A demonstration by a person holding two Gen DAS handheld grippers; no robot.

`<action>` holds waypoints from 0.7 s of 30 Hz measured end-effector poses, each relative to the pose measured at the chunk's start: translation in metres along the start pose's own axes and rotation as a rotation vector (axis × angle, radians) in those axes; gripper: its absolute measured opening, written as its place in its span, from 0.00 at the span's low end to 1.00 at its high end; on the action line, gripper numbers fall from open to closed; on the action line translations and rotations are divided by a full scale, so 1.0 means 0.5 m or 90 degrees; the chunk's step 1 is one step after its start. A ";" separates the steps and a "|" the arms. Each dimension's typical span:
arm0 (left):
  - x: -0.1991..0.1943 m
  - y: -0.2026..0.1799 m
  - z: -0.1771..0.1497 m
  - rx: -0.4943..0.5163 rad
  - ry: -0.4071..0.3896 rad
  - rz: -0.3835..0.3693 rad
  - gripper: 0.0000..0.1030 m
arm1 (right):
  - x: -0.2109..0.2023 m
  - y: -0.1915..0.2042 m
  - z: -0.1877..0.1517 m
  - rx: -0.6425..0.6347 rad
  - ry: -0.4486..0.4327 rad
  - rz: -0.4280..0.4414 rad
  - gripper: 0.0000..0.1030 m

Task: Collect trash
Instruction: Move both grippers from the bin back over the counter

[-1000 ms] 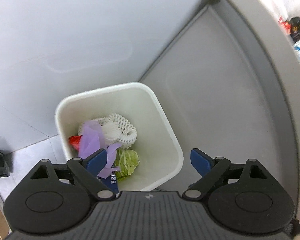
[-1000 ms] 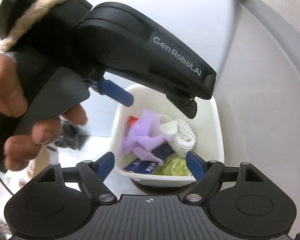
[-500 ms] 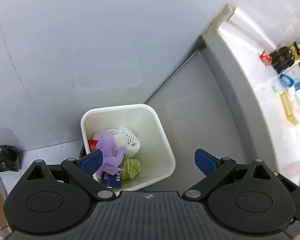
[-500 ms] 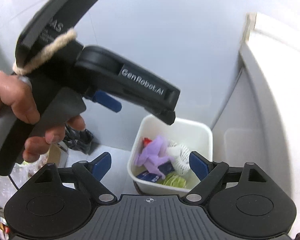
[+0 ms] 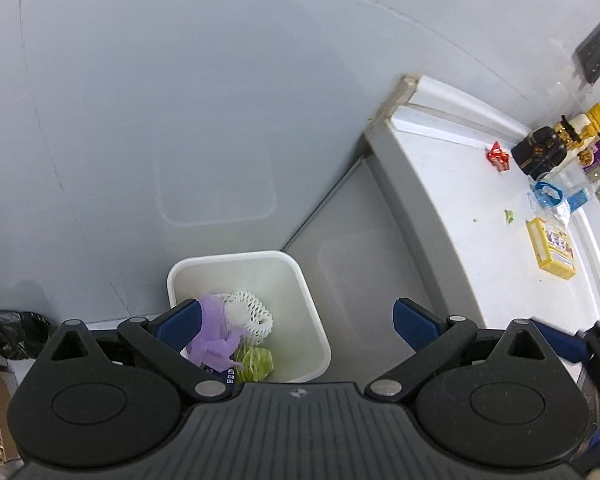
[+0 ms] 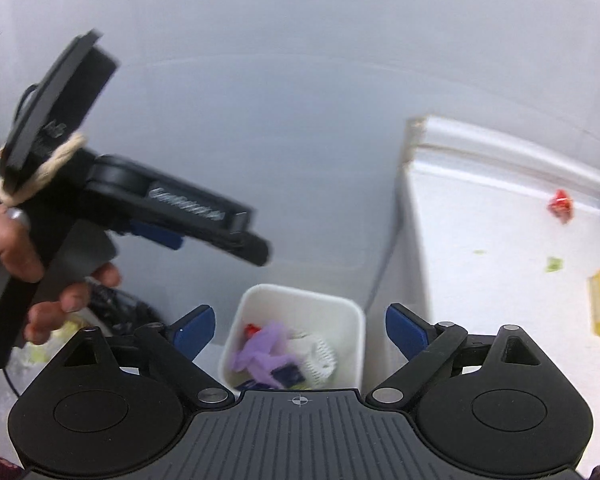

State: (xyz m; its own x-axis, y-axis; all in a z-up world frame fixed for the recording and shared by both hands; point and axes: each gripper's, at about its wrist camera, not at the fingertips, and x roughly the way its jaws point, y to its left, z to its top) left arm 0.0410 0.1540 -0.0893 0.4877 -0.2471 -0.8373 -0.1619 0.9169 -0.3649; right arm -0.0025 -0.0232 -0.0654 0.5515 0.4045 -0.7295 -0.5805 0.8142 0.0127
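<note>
White plastic bin point(image 5: 316, 320) down on the floor, tucked in the corner where the grey wall meets the side of the counter point(image 5: 460, 208), and it's well stocked: a purple glove point(image 5: 214, 338), a white foam net point(image 5: 250, 314), a pale green wad point(image 5: 256, 362) and a dark blue packet (mostly buried, hard to read). Both tools hang above it looking down. Left gripper point(image 5: 296, 320) has just been opening, blue pads spread wide, nothing between them but the view of the bin far below. Right gripper point(image 6: 300, 330), same story, jaws just opening, wide apart and carrying nothing. From the right wrist you catch the person's left hand point(image 6: 16, 256) wrapped round the other tool's handle. Up on the counter: a yellow box point(image 5: 552, 250), a red wrapper point(image 5: 499, 157), green scraps point(image 5: 509, 216).
</note>
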 end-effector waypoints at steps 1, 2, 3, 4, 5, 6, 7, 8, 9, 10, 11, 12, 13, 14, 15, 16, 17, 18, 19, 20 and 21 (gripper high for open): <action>-0.001 -0.009 0.001 0.003 -0.001 -0.001 0.99 | -0.008 -0.013 0.001 0.006 -0.005 -0.011 0.92; -0.004 -0.018 0.002 0.007 -0.002 -0.004 0.99 | -0.016 -0.026 0.000 0.013 -0.010 -0.022 0.92; -0.006 -0.026 0.002 0.011 -0.002 -0.008 0.99 | -0.024 -0.040 -0.002 0.020 -0.014 -0.031 0.92; -0.006 -0.036 0.002 0.015 -0.003 -0.010 0.99 | -0.032 -0.054 -0.004 0.026 -0.018 -0.039 0.93; -0.005 -0.046 0.002 0.020 -0.003 -0.012 0.99 | -0.043 -0.065 -0.006 0.032 -0.021 -0.049 0.93; -0.005 -0.056 0.001 0.026 -0.002 -0.012 0.99 | -0.050 -0.077 -0.009 0.038 -0.025 -0.058 0.94; -0.002 -0.066 0.001 0.031 -0.002 -0.012 0.99 | -0.056 -0.090 -0.012 0.044 -0.027 -0.065 0.94; 0.001 -0.077 0.000 0.036 -0.002 -0.012 0.99 | -0.062 -0.103 -0.017 0.051 -0.029 -0.071 0.95; 0.004 -0.088 0.000 0.041 -0.002 -0.014 0.99 | -0.066 -0.115 -0.021 0.057 -0.030 -0.076 0.95; 0.007 -0.101 0.000 0.047 -0.004 -0.017 0.99 | -0.069 -0.127 -0.026 0.063 -0.031 -0.082 0.95; 0.009 -0.112 0.000 0.053 -0.004 -0.020 0.99 | -0.073 -0.141 -0.030 0.069 -0.031 -0.087 0.95; 0.012 -0.124 0.000 0.059 -0.005 -0.023 0.99 | -0.075 -0.155 -0.035 0.074 -0.031 -0.093 0.95; 0.012 -0.137 -0.001 0.067 -0.007 -0.027 0.99 | -0.075 -0.165 -0.043 0.081 -0.032 -0.099 0.95; 0.013 -0.150 0.000 0.075 -0.009 -0.030 0.99 | -0.078 -0.180 -0.048 0.089 -0.032 -0.103 0.95; 0.015 -0.164 0.000 0.083 -0.012 -0.033 0.99 | -0.078 -0.189 -0.060 0.097 -0.032 -0.107 0.95; 0.017 -0.176 0.000 0.092 -0.016 -0.036 0.99 | -0.081 -0.204 -0.065 0.107 -0.033 -0.111 0.95; 0.020 -0.187 0.000 0.098 -0.019 -0.038 0.99 | -0.077 -0.226 -0.068 0.116 -0.033 -0.115 0.95; 0.026 -0.199 0.001 0.104 -0.021 -0.040 0.99 | -0.080 -0.242 -0.070 0.124 -0.034 -0.119 0.95; 0.031 -0.210 0.003 0.108 -0.022 -0.042 0.99 | -0.082 -0.259 -0.074 0.132 -0.035 -0.122 0.95; 0.037 -0.221 0.005 0.112 -0.022 -0.043 0.99 | -0.086 -0.275 -0.080 0.137 -0.035 -0.124 0.95; 0.043 -0.232 0.007 0.116 -0.023 -0.045 0.99 | -0.087 -0.293 -0.083 0.140 -0.036 -0.127 0.95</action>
State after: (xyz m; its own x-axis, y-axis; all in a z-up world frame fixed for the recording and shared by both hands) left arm 0.0732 0.0434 -0.0634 0.5228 -0.3044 -0.7963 0.0301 0.9401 -0.3396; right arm 0.0336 -0.1775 -0.0640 0.6774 0.2450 -0.6936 -0.3173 0.9480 0.0251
